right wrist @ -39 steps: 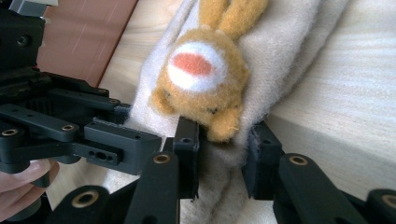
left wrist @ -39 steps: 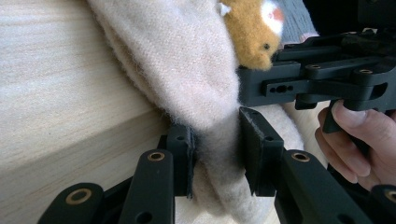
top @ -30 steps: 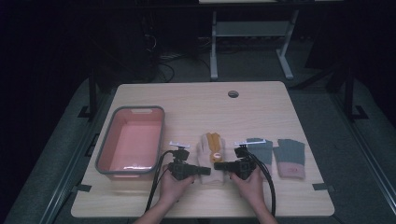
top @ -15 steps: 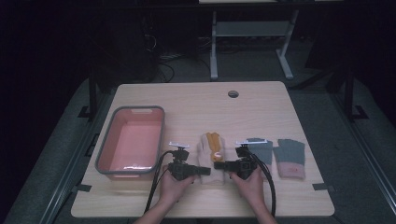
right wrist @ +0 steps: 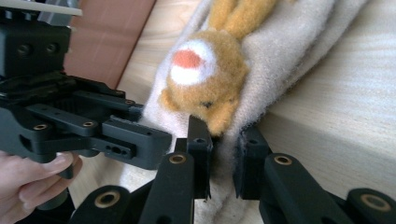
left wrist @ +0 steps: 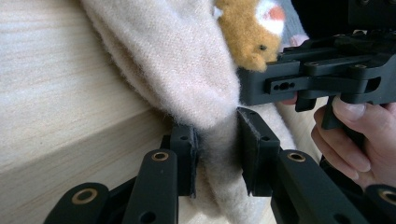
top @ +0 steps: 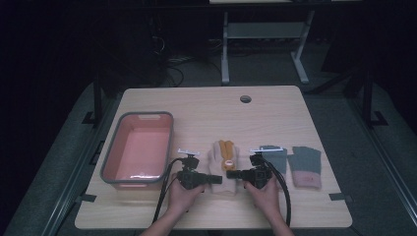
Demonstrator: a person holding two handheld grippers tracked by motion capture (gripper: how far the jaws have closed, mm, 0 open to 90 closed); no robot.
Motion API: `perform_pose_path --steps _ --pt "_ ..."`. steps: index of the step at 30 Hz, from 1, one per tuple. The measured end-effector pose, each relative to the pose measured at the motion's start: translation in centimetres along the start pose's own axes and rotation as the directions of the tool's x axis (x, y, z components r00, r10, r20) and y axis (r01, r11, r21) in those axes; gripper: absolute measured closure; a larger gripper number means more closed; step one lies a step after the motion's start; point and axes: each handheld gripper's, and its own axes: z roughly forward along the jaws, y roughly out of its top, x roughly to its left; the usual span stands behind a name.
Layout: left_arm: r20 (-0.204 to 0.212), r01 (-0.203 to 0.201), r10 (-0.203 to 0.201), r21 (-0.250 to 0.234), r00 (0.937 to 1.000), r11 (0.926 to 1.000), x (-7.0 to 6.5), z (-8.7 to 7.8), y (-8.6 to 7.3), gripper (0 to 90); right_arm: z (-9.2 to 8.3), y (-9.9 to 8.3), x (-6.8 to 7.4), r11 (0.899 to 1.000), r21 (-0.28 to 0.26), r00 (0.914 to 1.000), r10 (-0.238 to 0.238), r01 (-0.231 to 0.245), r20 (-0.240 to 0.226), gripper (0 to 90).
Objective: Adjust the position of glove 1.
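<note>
A cream woolly glove (top: 217, 156) with an orange plush animal (top: 226, 158) sewn on it lies flat near the front of the wooden table (top: 206, 110). My left gripper (top: 216, 179) comes in from the left and is shut on the glove's cuff edge (left wrist: 219, 154); the fabric is squeezed between the pads. My right gripper (top: 232, 174) faces it from the right. Its jaws have just been closing and now pinch the glove's other edge (right wrist: 224, 154), just under the animal (right wrist: 205, 79). Both grippers lie low on the table, tips almost meeting.
A pink tub with a grey rim (top: 109, 162) stands at the left. A pair of grey gloves with pink cuffs (top: 305, 164) lies right of my right hand. A cable hole (top: 245, 99) sits at the back of the table.
</note>
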Motion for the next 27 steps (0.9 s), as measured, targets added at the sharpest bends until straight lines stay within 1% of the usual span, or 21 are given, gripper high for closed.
perform_pose_path --steps 8,9,13,14,17,22,23,27 --pt "0.02 -0.003 0.003 -0.016 0.9998 0.9999 -0.2 -0.4 0.1 70.1 -0.7 0.1 0.5 1.0 -0.012 0.9998 -0.006 0.006 -0.017 80.1" --pt "0.025 0.005 -0.004 -0.016 0.9997 0.9999 -0.3 -0.5 0.0 70.1 -0.9 0.2 0.7 1.0 -0.017 0.9997 -0.016 0.015 -0.02 80.1" --pt "0.028 -0.014 0.015 -0.021 0.9995 0.9997 -0.7 -0.8 0.2 70.2 -1.1 0.2 0.9 1.0 -0.02 0.9996 -0.016 0.016 -0.022 80.2" --pt "0.032 -0.019 0.019 -0.026 0.9993 0.9995 -0.9 -0.9 0.3 70.2 -1.3 0.3 1.0 0.999 -0.028 0.9993 -0.023 0.023 -0.029 80.2" --pt "0.038 -0.023 0.024 -0.029 0.999 0.9993 -1.0 -1.0 0.4 70.3 -1.5 0.4 1.1 0.999 -0.032 0.9992 -0.02 0.019 -0.035 80.3" --pt "0.047 -0.04 0.042 -0.042 0.998 0.9983 -1.5 -1.4 0.7 70.3 -2.1 0.6 1.5 0.998 -0.049 0.9985 -0.034 0.032 -0.044 80.4" --pt "0.05 -0.045 0.047 -0.042 0.9977 0.9981 -1.5 -1.5 0.8 70.3 -2.2 0.6 1.6 0.998 -0.049 0.9984 -0.031 0.029 -0.047 80.4" --pt "0.055 -0.053 0.055 -0.045 0.9969 0.9976 -1.8 -1.7 0.9 70.2 -2.5 0.7 1.8 0.998 -0.054 0.9981 -0.038 0.035 -0.049 80.4"
